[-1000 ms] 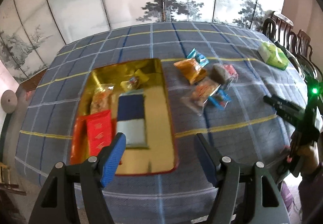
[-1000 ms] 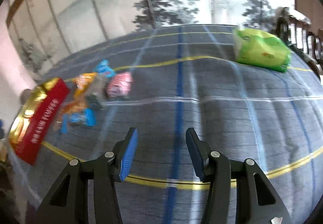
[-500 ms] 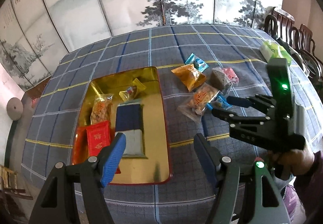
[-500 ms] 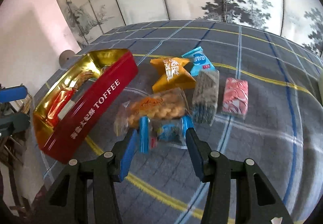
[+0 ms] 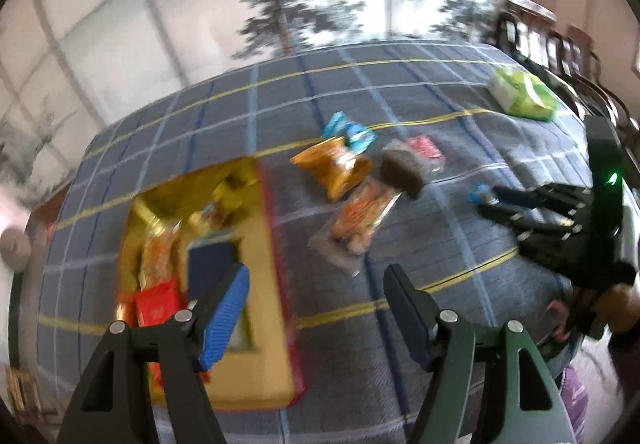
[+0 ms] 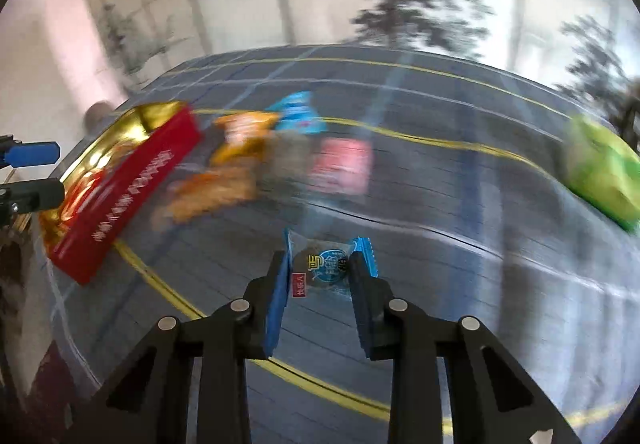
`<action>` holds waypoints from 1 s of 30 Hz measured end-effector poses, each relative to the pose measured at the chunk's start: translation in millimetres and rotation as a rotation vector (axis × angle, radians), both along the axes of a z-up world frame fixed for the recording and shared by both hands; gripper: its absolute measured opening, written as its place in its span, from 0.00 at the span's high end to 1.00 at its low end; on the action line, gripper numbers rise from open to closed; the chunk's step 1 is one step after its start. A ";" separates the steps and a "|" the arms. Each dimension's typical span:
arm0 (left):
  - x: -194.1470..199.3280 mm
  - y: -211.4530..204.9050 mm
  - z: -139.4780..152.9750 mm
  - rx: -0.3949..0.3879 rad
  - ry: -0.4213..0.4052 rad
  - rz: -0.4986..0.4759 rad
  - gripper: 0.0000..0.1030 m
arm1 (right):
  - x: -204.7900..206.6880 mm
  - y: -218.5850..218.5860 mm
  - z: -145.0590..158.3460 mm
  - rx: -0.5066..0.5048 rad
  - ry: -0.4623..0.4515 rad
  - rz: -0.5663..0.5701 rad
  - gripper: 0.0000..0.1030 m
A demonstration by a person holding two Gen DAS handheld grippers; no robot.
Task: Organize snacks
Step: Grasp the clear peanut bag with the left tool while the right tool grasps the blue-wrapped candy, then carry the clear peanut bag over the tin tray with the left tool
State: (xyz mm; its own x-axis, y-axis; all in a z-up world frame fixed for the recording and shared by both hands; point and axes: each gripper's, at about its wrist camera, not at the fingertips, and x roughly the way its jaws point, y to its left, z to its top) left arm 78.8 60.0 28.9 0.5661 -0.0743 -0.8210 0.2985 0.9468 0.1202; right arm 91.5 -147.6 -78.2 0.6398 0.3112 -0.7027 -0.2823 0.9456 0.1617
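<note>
- Snacks lie scattered on a bench covered in a grey-blue checked cloth, beside a gold-lined red tin that already holds several packets.
- Small blue-ended candy packet, clear in the middle with a round blue label over a dark sweet, sits clamped between the jaws of the right gripper; the jaws have just been closing and now press on it from both sides, lifting it clear of the cloth.
- Left gripper hangs over the tin's right edge with its jaws apart and nothing between them.
- Loose on the cloth to the right of the tin: an orange packet, a light-blue packet just behind it, a clear bag of orange-brown pieces, a dark grey-brown packet and a pink packet.
- Green pack lies well apart, near the far right edge of the bench.
- Motion blur softens both views.
</note>
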 end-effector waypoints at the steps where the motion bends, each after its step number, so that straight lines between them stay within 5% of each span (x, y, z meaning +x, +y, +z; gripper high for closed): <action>1: 4.2 -5.2 -2.4 -0.006 0.007 -0.038 0.31 | -2.3 -13.1 -2.0 -0.011 0.001 -0.028 0.74; 8: 46.7 -34.5 -27.9 -0.004 0.102 -0.154 0.31 | -16.9 -74.2 -14.8 0.008 -0.016 -0.165 0.73; 13: 74.8 -51.9 -51.2 0.086 0.150 -0.198 0.31 | -17.7 -79.7 -14.7 0.062 -0.021 -0.168 0.73; 21: 105.6 -59.8 -87.7 0.155 0.259 -0.167 0.30 | -17.3 -86.8 -17.1 0.118 -0.006 -0.180 0.71; 25: 109.0 -57.8 -90.2 0.105 0.284 -0.134 0.31 | -15.4 -91.5 -19.1 0.141 0.012 -0.201 0.66; 26: 109.3 -56.0 -90.6 0.091 0.288 -0.124 0.34 | -14.3 -91.8 -19.9 0.140 0.019 -0.206 0.64; 29: 106.1 -51.8 -90.2 0.019 0.325 -0.123 0.64 | -12.1 -92.8 -21.2 0.136 0.033 -0.218 0.62; 30: 104.1 -52.6 -89.9 0.041 0.318 -0.103 0.64 | -12.2 -92.8 -21.1 0.135 0.031 -0.221 0.63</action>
State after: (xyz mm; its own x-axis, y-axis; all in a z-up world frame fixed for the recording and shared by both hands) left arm 182.9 7.4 -60.9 0.2720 -0.0806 -0.9589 0.4212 0.9059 0.0433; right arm 79.2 -240.4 -99.4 0.6812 0.2588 -0.6848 -0.0646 0.9530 0.2959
